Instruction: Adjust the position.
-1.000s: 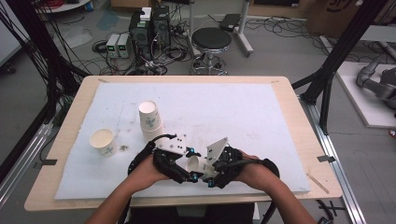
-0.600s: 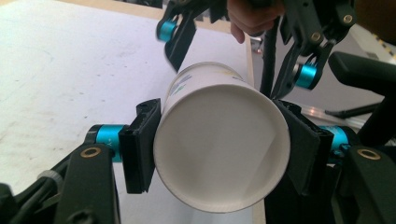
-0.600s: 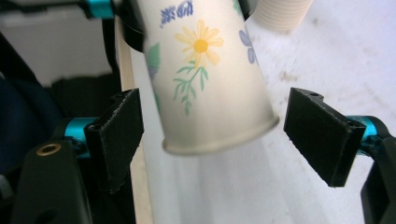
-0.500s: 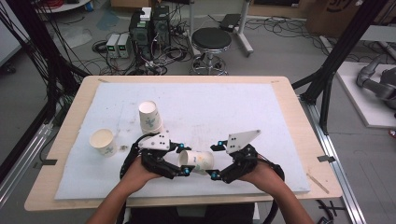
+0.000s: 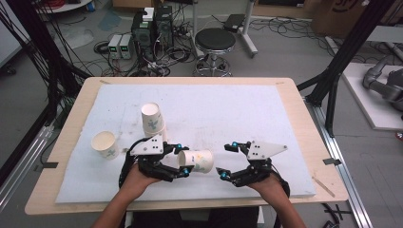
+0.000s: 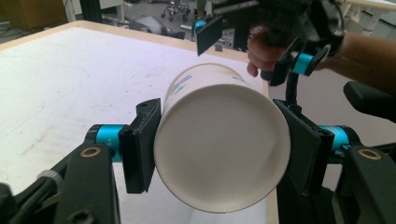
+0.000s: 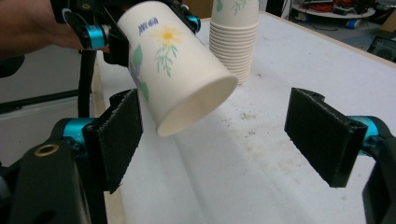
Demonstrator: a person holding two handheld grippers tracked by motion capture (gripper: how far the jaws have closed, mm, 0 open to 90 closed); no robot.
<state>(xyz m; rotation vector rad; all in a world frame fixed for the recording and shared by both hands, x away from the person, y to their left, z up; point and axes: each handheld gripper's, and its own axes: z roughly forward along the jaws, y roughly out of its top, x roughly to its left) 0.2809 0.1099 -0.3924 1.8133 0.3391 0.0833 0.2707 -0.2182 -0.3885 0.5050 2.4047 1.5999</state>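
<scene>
We see a white mat [image 5: 228,109] covering most of the wooden table [image 5: 311,137], and it's scuffed and speckled with grime near the middle. A stack of cups [image 5: 153,118] stands upright toward the mat's left, leaf print on its side. Well to its left, nearer the edge, a lone cup [image 5: 105,145] sits mouth up, apart from the stack. Beyond the table we've got a black stool [image 5: 215,40] on the grey floor, two pale boxes [image 5: 119,46] and darker gear [image 5: 152,23] in a tangle of cables. A black post [image 5: 342,61] slants down at right.
</scene>
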